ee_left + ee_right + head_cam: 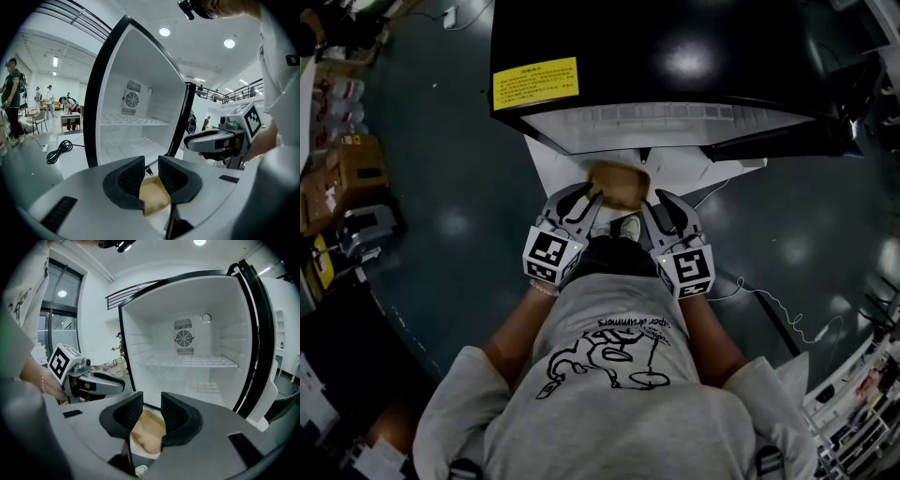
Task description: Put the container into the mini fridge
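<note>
A tan, shallow container [619, 185] lies at the open front of the black mini fridge [675, 56], over its white floor. My left gripper [586, 199] is at the container's near left corner and my right gripper [658, 201] at its near right corner. In the left gripper view the jaws [151, 165] stand a little apart with the container's edge [154, 199] low between them, not pinched. The right gripper view shows the same: jaws [152, 403] parted over the container [147, 436]. The white fridge interior [187, 362] with its wire shelf is ahead, with the door swung open.
A yellow label [535, 82] is on the fridge top. Cardboard boxes [347, 178] stand at the left, and a thin cable [769, 300] runs over the dark floor at the right. A black cord [58, 151] lies on the floor; people stand far off.
</note>
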A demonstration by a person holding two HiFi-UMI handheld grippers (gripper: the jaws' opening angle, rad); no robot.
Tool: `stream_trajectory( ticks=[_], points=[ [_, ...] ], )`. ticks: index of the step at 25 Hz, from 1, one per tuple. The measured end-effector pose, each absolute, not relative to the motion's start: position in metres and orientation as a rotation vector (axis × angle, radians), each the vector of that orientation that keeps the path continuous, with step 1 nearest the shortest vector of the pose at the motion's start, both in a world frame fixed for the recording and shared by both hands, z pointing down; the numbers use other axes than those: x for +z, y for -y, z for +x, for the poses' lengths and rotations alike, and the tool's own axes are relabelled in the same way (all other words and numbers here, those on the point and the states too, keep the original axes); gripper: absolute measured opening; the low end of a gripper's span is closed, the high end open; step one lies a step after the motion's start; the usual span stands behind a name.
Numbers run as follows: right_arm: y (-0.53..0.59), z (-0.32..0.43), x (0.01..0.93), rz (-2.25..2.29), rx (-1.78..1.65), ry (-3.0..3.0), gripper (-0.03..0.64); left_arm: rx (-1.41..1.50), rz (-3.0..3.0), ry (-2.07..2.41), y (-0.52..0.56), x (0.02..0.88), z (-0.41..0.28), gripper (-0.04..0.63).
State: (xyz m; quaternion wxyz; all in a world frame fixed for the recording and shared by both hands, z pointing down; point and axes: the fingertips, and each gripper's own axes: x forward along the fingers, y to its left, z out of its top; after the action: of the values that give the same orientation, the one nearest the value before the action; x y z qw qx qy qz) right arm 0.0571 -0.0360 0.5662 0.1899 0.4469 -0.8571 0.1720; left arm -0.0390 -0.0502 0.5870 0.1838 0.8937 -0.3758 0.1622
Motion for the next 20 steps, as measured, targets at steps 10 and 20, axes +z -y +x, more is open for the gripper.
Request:
stream_trajectory(
  ticks=[10,20],
  points=[
    [0.035,0.059,0.618,1.264,0.556,2.334,0.112,0.506,2.448,1.061,0.050,0.635,-0.049,0.092],
    [0.036,0.063,0.654,1.294,0.619,2.269,0.112,0.587,2.386,1.071,0.048,0.679,-0.053,0.100]
  ],
)
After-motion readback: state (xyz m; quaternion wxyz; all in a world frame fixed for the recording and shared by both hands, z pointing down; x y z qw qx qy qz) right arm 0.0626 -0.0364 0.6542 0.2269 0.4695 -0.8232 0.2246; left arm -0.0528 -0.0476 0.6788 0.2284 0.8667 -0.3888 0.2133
